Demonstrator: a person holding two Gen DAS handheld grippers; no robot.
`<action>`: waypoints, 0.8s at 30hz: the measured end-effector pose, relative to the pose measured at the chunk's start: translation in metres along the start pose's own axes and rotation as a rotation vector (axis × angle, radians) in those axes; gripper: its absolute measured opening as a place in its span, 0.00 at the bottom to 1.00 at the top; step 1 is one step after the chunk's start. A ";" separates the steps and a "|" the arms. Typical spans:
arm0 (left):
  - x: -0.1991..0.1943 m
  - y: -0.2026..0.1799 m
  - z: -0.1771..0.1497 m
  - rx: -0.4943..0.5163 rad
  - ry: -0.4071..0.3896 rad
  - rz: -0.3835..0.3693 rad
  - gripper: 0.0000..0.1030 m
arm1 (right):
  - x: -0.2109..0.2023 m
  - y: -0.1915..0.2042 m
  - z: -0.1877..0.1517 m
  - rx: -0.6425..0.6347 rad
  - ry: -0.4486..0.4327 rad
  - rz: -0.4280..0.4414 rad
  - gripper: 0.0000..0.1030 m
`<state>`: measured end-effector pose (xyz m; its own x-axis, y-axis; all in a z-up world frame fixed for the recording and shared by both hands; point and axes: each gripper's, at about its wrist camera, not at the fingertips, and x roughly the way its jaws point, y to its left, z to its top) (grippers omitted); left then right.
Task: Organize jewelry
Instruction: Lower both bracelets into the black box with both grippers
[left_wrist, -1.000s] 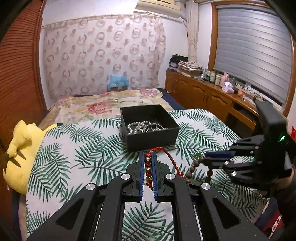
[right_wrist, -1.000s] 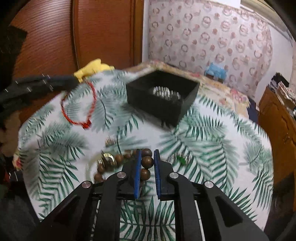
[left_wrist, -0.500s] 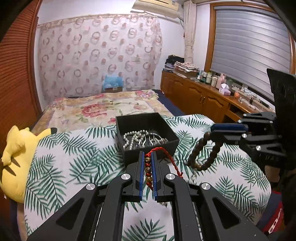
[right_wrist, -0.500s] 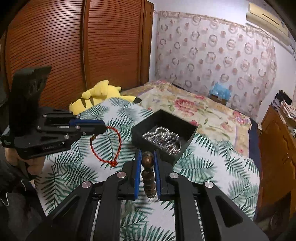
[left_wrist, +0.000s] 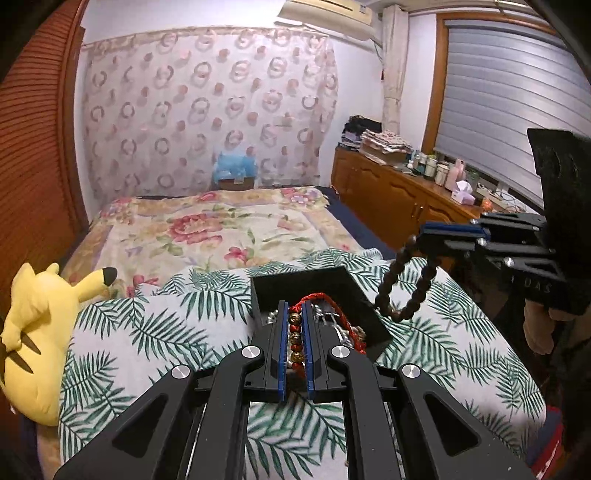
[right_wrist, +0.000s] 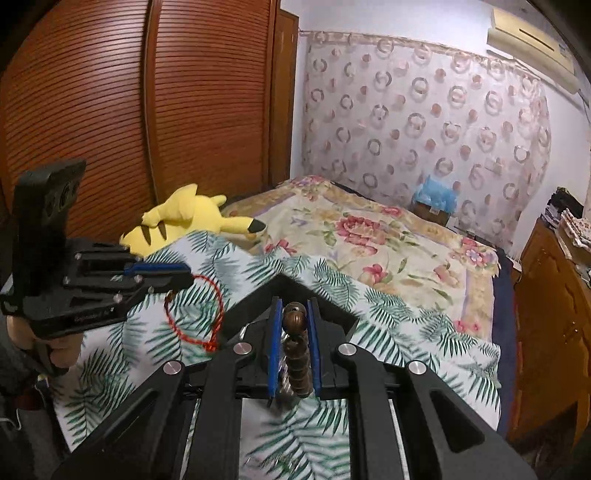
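the left hand-held gripper (left_wrist: 294, 325) pinches a red beaded bracelet (left_wrist: 296, 339); the right hand-held gripper (right_wrist: 294, 325) clamps a brown bead bracelet (right_wrist: 295, 350) (both above the black box (left_wrist: 303, 286)).

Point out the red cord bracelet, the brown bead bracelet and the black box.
red cord bracelet (left_wrist: 296, 332), left wrist view, beaded stretch between the fingers.
brown bead bracelet (left_wrist: 413, 301), left wrist view, hanging loop's right side.
black box (left_wrist: 295, 282), left wrist view, far inner wall.

Ahead of the left gripper (left_wrist: 294, 325), the black box (left_wrist: 314, 284) stands open-topped. The right gripper (left_wrist: 421, 236) crowds its right side; the yellow plush (left_wrist: 33, 332) lies far left.
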<state>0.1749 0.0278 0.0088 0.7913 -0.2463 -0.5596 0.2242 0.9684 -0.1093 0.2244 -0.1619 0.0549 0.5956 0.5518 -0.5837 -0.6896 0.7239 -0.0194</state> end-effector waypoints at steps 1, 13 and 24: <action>0.003 0.002 0.002 -0.003 0.004 0.002 0.06 | 0.004 -0.003 0.003 0.003 -0.006 0.006 0.15; 0.037 0.013 0.012 0.005 0.041 -0.004 0.06 | 0.068 -0.027 0.008 0.035 0.050 0.001 0.15; 0.056 0.014 0.012 0.010 0.067 -0.024 0.06 | 0.080 -0.033 -0.016 0.091 0.095 0.033 0.24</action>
<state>0.2292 0.0268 -0.0146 0.7460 -0.2657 -0.6107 0.2481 0.9618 -0.1153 0.2882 -0.1487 -0.0043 0.5287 0.5369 -0.6575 -0.6652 0.7432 0.0720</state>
